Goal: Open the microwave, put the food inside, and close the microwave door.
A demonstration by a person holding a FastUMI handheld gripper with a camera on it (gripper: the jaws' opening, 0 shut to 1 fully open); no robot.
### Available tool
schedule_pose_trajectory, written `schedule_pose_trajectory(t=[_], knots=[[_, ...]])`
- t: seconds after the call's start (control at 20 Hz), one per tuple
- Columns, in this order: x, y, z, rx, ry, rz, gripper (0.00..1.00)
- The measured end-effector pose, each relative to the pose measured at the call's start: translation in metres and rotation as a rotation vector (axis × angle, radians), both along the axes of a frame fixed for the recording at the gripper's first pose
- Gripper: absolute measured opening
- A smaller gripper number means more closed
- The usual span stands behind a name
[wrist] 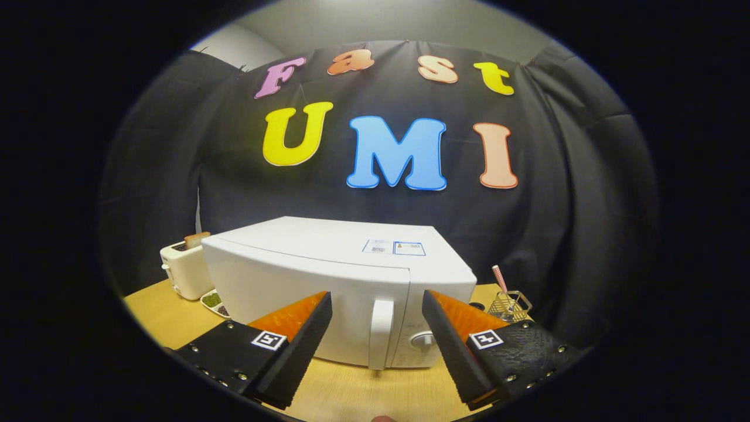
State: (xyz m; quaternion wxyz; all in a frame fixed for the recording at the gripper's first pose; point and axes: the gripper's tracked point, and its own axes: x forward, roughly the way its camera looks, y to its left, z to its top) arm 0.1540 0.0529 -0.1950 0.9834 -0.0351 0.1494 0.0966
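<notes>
A white microwave (328,275) stands on the wooden table (170,319) with its door closed. Its upright door handle (381,333) lies just ahead of my fingers, in line with the gap between them. A round dial (423,338) sits right of the handle. My gripper (377,308) is open, with nothing between its fingers. A small plate of food (214,302) peeks out at the microwave's left corner, mostly hidden behind it.
A white toaster (186,269) with a slice of bread in its slot stands left of the microwave. A small wire basket (510,305) holding a striped straw sits at the right, behind the right finger. Black cloth walls close the booth behind.
</notes>
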Motion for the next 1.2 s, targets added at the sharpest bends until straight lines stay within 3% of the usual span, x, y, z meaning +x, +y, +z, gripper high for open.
schedule_pose_trajectory(t=[0.55, 0.65, 0.75, 0.8, 0.85, 0.95, 1.05, 1.15, 1.2], knots=[[0.014, -0.004, -0.071, -0.014, 0.165, -0.037, 0.97], [0.018, -0.006, -0.080, -0.008, 0.188, -0.044, 0.84], [0.018, -0.006, -0.086, -0.011, 0.210, -0.047, 0.83], [0.019, -0.009, -0.088, -0.020, 0.214, -0.057, 0.77], [0.020, -0.009, -0.090, -0.016, 0.224, -0.058, 0.62], [0.023, -0.003, -0.099, 0.017, 0.258, -0.042, 0.61], [0.020, -0.001, -0.097, 0.010, 0.275, -0.048, 0.32], [0.018, -0.002, -0.096, -0.003, 0.287, -0.046, 0.28], [0.018, -0.002, -0.096, -0.003, 0.306, -0.042, 0.20]])
